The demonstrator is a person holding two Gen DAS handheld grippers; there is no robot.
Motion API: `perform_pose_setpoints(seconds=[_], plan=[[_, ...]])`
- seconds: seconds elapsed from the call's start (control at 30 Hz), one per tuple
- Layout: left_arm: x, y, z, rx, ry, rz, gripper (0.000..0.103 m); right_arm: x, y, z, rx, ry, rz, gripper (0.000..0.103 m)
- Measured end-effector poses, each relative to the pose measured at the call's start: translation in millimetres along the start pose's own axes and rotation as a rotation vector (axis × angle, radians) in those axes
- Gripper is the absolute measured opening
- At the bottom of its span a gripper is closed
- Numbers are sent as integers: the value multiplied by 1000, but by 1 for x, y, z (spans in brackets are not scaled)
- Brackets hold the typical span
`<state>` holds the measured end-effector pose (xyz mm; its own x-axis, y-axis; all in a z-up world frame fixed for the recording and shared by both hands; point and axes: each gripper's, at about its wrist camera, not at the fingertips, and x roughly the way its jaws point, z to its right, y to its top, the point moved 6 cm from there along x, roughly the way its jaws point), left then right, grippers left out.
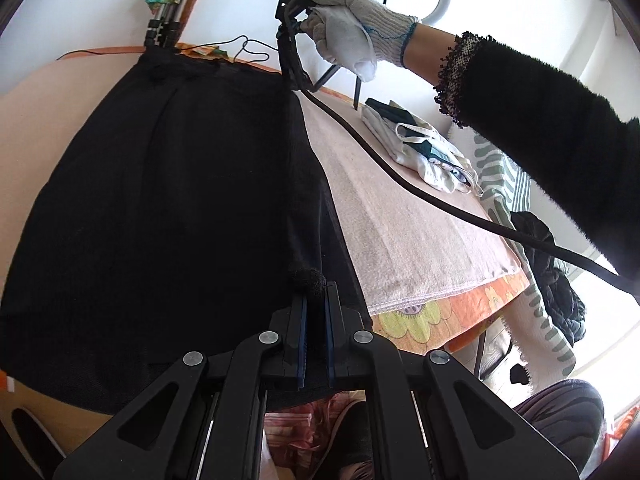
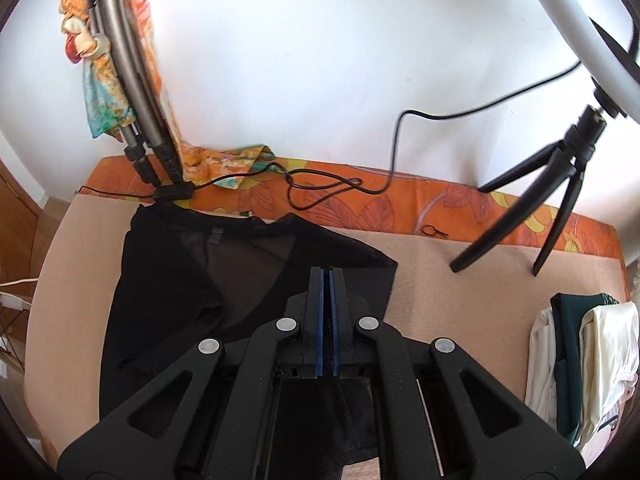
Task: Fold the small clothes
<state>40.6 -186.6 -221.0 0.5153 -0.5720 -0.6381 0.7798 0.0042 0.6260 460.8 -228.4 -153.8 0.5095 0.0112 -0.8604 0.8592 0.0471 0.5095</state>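
Note:
A black garment (image 1: 160, 200) lies spread on a beige towel (image 1: 400, 220) and fills the left of the left wrist view. My left gripper (image 1: 316, 296) is shut on its near right edge, where the fabric bunches at the tips. At the top of that view a gloved hand (image 1: 348, 28) holds my right gripper (image 1: 296, 80) over the garment's far right corner. In the right wrist view my right gripper (image 2: 329, 272) is shut on sheer black fabric of the garment (image 2: 168, 280), which is lifted and hangs under the jaws.
A pile of white and green clothes (image 2: 580, 360) sits at the towel's right end. A ring light tripod (image 2: 560, 200) and a tripod draped with a scarf (image 2: 132, 100) stand along the wall. A thick black cable (image 1: 400, 176) crosses the towel.

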Motion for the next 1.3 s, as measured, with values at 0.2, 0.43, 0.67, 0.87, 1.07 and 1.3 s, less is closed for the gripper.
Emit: perform_pose_setpoints(seconds=[0.2,0.43,0.67,0.87,1.07,1.3], plan=[[-10,-3,-15,-18,25,20,6,13,-1,-62,-98,-34,-9,3],[-21,-8,-29,-31,45,41,6,28,8,-110,-150,-41,-14,3],[-24,-8,-46,-62,60,42,6,53,10,-123,-144,-71,-41,3],[-22,-8,-46,-43,76,30,6,67,10,-128,-130,-10,-65,3],[-28,-9,-45,-31,83,12,12,32,8,-133,-144,42,12,67],[-52,-13,-43,5,84,10,13,-58,-9,-116,-116,120,94,67]])
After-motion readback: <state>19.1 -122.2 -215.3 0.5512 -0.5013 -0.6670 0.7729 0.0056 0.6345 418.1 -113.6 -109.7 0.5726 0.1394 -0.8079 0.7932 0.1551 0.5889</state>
